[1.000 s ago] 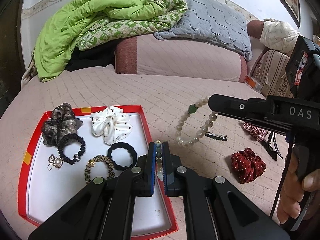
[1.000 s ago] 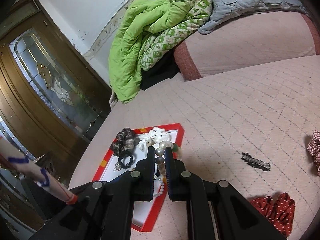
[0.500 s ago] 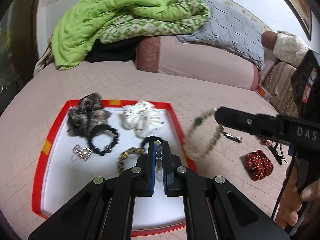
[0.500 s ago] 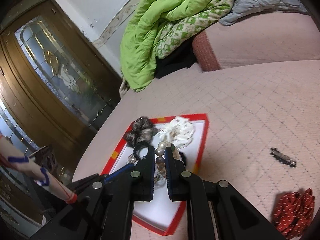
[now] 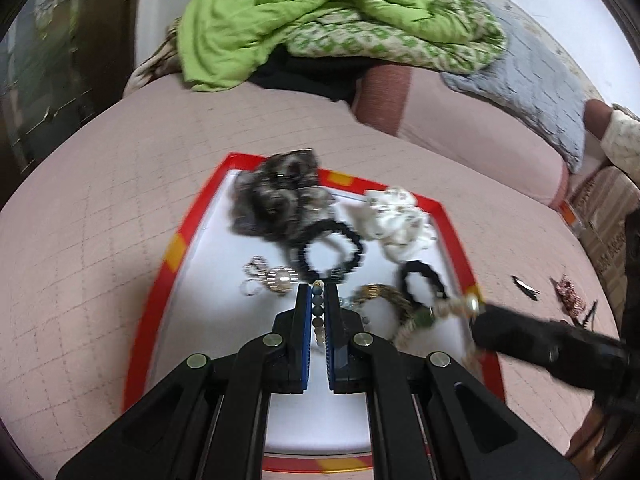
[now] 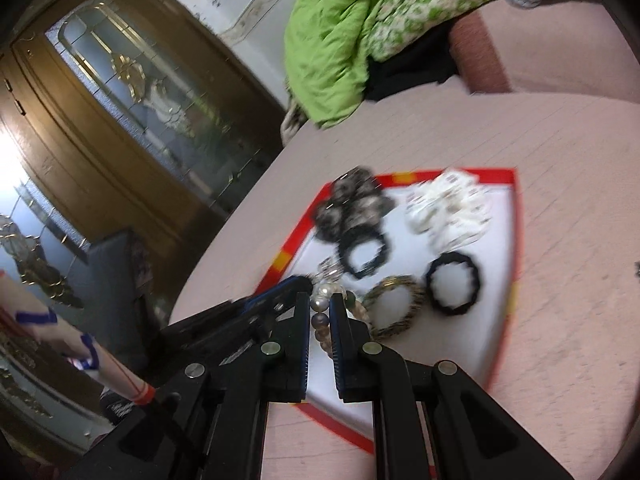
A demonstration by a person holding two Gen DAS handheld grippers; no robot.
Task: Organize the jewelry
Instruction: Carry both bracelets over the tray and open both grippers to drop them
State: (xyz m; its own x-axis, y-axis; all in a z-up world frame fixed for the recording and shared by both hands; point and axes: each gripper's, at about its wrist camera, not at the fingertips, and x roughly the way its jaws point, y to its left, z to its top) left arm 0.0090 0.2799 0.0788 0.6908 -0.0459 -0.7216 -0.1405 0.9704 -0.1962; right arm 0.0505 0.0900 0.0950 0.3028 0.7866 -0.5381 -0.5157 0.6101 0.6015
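Left wrist view: the left tongs are clamped on one end of the bead bracelet, above the white floor of the red-rimmed tray.
Bracelet's long axis: it runs rightward from those tongs to the right tongs, which pinch its other end over the tray's right rim.
Only here: loose clips still lie on the bed, right of the tray.
Right wrist view: the right tongs are closed on the pearl-coloured beads, with the gold band just beyond.
Only here: the left tongs come in from the left, tips almost touching.
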